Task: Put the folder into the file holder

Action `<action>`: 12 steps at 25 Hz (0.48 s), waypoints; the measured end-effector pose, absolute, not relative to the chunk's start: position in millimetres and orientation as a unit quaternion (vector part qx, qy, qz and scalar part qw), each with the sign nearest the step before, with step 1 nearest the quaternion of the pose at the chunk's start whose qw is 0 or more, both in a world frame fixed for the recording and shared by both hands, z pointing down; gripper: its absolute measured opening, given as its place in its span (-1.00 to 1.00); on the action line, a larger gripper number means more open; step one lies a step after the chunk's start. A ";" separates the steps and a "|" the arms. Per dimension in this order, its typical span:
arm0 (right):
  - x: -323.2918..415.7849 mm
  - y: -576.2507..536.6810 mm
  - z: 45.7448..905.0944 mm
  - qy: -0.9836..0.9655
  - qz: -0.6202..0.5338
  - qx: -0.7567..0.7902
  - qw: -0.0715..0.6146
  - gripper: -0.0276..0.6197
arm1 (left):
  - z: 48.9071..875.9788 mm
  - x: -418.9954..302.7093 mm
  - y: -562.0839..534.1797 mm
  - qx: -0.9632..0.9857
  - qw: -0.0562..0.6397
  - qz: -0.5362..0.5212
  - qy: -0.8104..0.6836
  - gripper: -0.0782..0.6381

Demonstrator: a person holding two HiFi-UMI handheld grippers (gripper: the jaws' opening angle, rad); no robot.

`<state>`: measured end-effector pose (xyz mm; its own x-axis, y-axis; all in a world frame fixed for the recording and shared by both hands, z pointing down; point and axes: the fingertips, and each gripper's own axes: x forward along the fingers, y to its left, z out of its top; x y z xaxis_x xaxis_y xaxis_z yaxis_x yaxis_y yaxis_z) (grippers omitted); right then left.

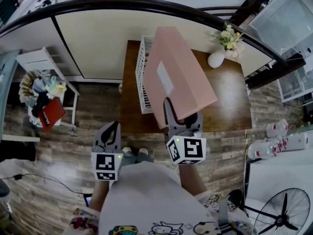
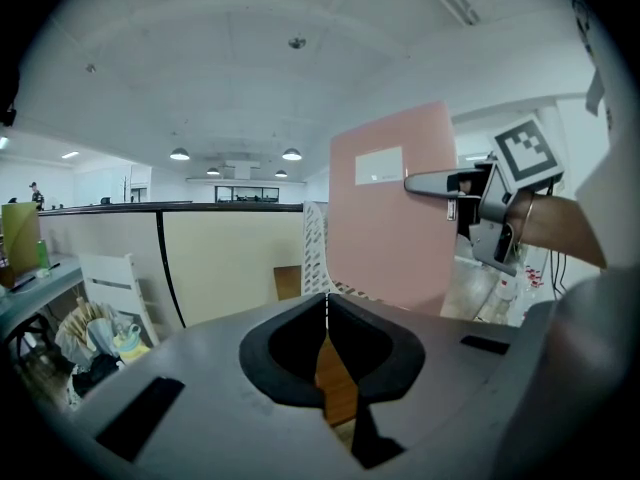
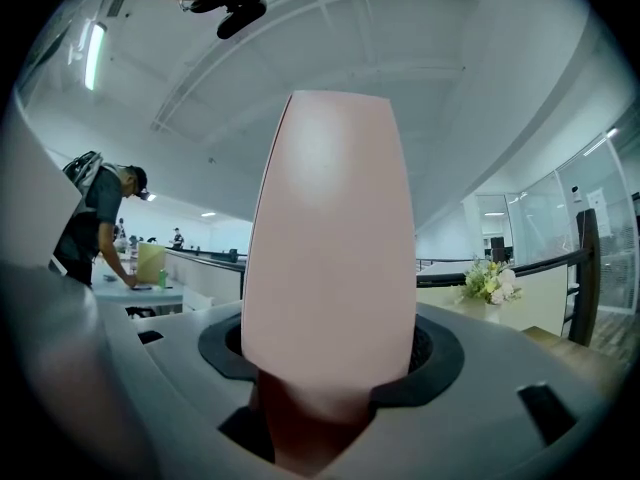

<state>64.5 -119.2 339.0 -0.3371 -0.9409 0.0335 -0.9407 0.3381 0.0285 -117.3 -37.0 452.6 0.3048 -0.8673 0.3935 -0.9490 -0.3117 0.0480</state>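
Observation:
A pink folder [image 1: 176, 75] with a pale label is held up above the brown table [image 1: 230, 106], tilted, its top edge near the white slotted file holder [image 1: 143, 72]. My right gripper [image 1: 178, 116] is shut on the folder's near edge. In the right gripper view the folder [image 3: 330, 268] fills the middle between the jaws. My left gripper [image 1: 108, 137] hangs off the table's near left corner, shut with nothing in it. From the left gripper view I see the folder [image 2: 395, 218], the file holder [image 2: 312, 253] and the right gripper [image 2: 430, 181] clamped on the folder's edge.
A white vase with flowers [image 1: 226, 45] stands at the table's far right. A white chair with bags [image 1: 41, 82] sits on the floor to the left. A fan [image 1: 286, 214] and white bottles [image 1: 276, 141] are on the right. A curved partition [image 1: 98, 38] runs behind the table.

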 end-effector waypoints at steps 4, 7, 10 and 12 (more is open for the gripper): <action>60.5 -135.2 338.7 -0.813 -0.004 0.582 0.011 -0.09 | 457.6 -122.3 -43.3 0.795 0.143 0.152 -0.569 -0.76; 58.1 -148.0 339.0 -0.809 -0.003 0.587 0.004 -0.09 | 461.3 -124.2 -49.6 0.797 0.147 0.154 -0.566 -0.76; 55.5 -157.4 339.5 -0.806 0.002 0.593 -0.001 -0.09 | 463.9 -125.9 -55.2 0.798 0.150 0.158 -0.562 -0.76; 53.0 -162.3 341.2 -0.804 0.005 0.594 -0.003 -0.09 | 465.4 -128.0 -58.9 0.798 0.152 0.160 -0.561 -0.76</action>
